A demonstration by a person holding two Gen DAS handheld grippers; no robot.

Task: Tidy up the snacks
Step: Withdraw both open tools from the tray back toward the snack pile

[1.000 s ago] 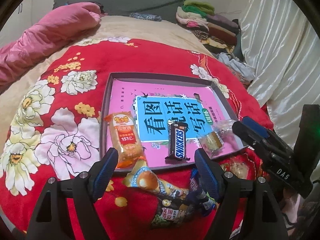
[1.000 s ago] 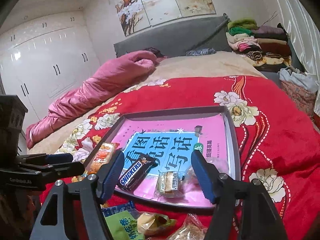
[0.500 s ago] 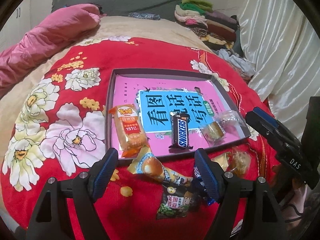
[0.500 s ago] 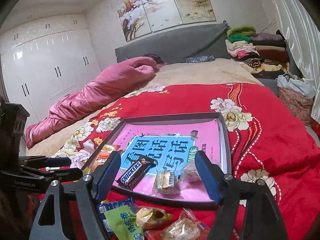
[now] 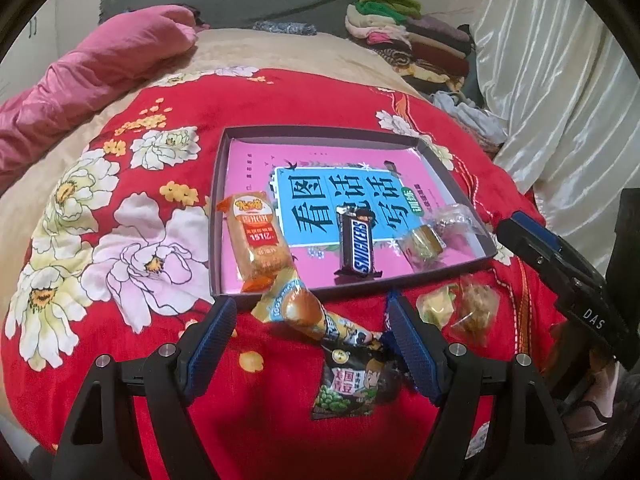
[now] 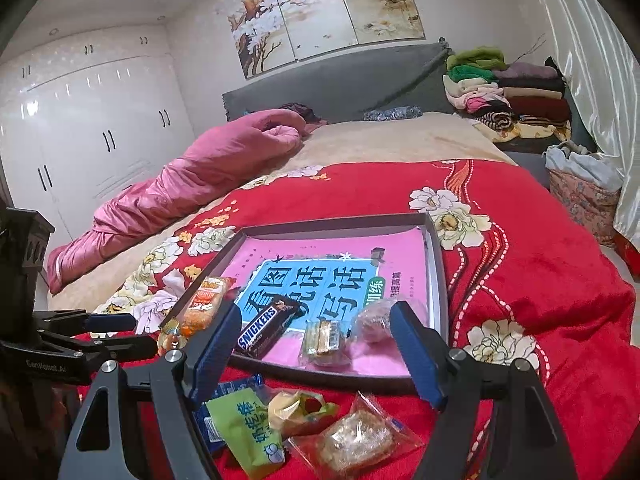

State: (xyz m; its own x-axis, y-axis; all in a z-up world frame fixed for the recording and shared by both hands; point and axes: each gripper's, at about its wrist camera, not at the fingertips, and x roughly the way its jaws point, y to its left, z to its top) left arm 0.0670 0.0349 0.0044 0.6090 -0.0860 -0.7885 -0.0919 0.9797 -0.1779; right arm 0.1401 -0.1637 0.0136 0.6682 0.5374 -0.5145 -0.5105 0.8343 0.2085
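Note:
A grey tray (image 5: 320,134) lined with a pink and blue book lies on the red floral blanket. It holds an orange cake packet (image 5: 256,240), a Snickers bar (image 5: 357,244), a small yellow sweet (image 5: 420,245) and a clear-wrapped ball (image 5: 454,218). Loose snacks lie in front of the tray: a bread packet (image 5: 308,312), a green pea bag (image 5: 352,384) and two small wrapped pieces (image 5: 476,312). My left gripper (image 5: 310,308) hovers open above the bread packet. My right gripper (image 6: 316,314) is open and empty near the tray's front edge (image 6: 320,370), with a green packet (image 6: 246,432) below it.
A pink quilt (image 6: 192,176) lies along the bed's left side. Folded clothes (image 6: 504,92) are stacked by the grey headboard. White curtains (image 5: 560,80) hang at the right and white wardrobes (image 6: 80,128) stand at the left.
My right gripper has drawn back from the tray and its jaws have widened a little. More of the loose snacks now show in both views.

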